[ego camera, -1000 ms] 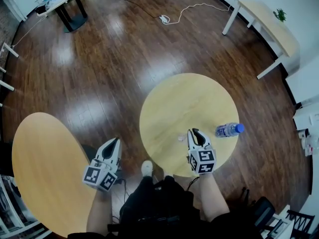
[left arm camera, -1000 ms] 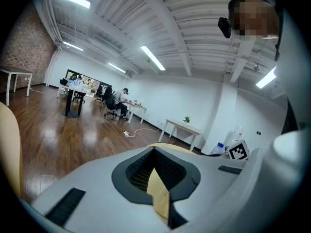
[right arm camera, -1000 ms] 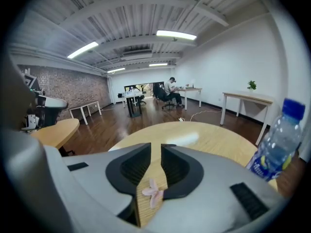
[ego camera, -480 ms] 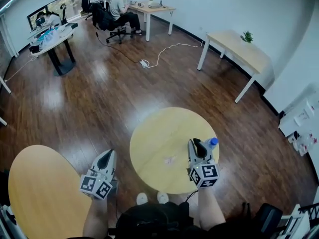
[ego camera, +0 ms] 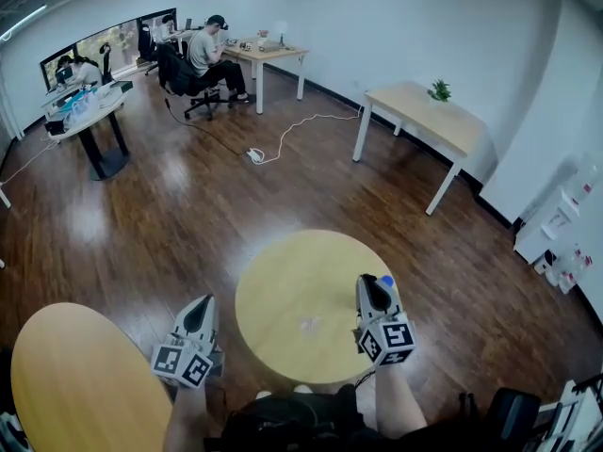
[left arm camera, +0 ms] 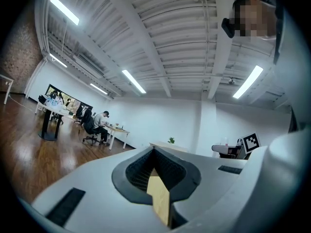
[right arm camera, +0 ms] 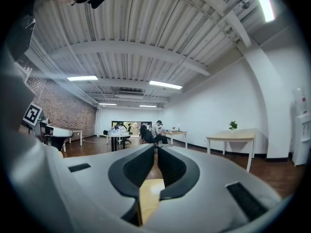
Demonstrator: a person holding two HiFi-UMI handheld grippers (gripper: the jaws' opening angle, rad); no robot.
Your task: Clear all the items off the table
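A round wooden table (ego camera: 283, 290) stands just ahead of me. On it lies a clear water bottle, of which only the blue cap (ego camera: 385, 280) shows past my right gripper (ego camera: 370, 285). A small pale scrap (ego camera: 308, 325) lies near the table's middle. The right gripper hovers over the table's right side and points level. Its jaws have just been closing, and in the right gripper view (right arm camera: 157, 147) they stand shut with nothing between them. My left gripper (ego camera: 200, 311) hangs left of the table over the floor. It is shut and empty in the left gripper view (left arm camera: 154, 149).
A second wooden table (ego camera: 75, 384) fills the lower left. Farther off are a rectangular table with a plant (ego camera: 433, 111), a white cable on the floor (ego camera: 283, 132), people seated at desks (ego camera: 209, 50) and white shelving (ego camera: 565, 243) at the right wall.
Both grippers have risen and now point level into the room. The bottle, plainly seen beside the right gripper a second ago, is now mostly hidden behind it. The head view has tipped up.
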